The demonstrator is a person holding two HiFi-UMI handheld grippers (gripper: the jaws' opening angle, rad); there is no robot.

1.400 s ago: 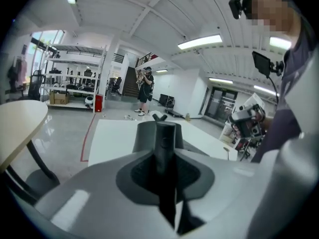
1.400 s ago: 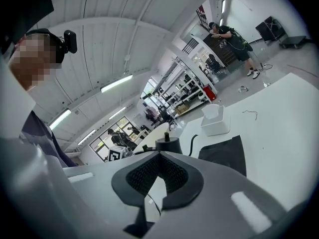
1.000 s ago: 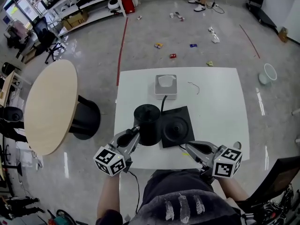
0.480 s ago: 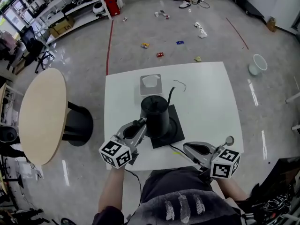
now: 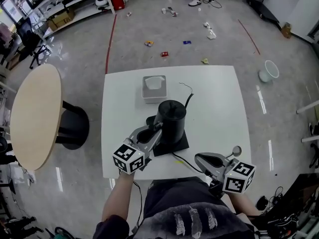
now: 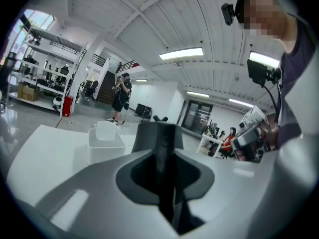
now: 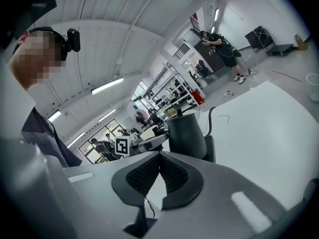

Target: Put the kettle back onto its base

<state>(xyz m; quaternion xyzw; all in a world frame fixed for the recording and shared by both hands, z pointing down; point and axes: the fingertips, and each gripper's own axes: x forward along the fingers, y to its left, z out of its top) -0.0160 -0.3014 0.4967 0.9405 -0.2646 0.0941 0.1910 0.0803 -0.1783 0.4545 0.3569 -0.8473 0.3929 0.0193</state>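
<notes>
The kettle (image 5: 171, 118) is now above its base (image 5: 175, 144), a little below the centre of the head view. A second ago it stood on the white table (image 5: 219, 108) at the left of the base, and the round seat in the middle of the base was free to see. Now the black body covers this seat, and only the lower right corner of the square plate shows beside it. The left gripper (image 5: 152, 132) has carried it there. Its jaws are nearly together and press on the handle (image 6: 164, 168), which fills the narrow gap between them in the left gripper view. The right gripper (image 5: 202, 158) waits near the bottom edge of the table, apart from the kettle. In the right gripper view its ribbed pads (image 7: 172, 171) meet at the tips and nothing is between them. The white box (image 5: 154, 87) stands behind the kettle, toward the top of the frame, and the cord (image 5: 188, 101) rises from the base at the upper right of the kettle. For the task I think the carrying is almost done. From these views I cannot tell if the bottom already sits in the seat or hangs just over it. What remains, in my judgement, is to lower it straight, feel that it settles, and then let go of the handle.
</notes>
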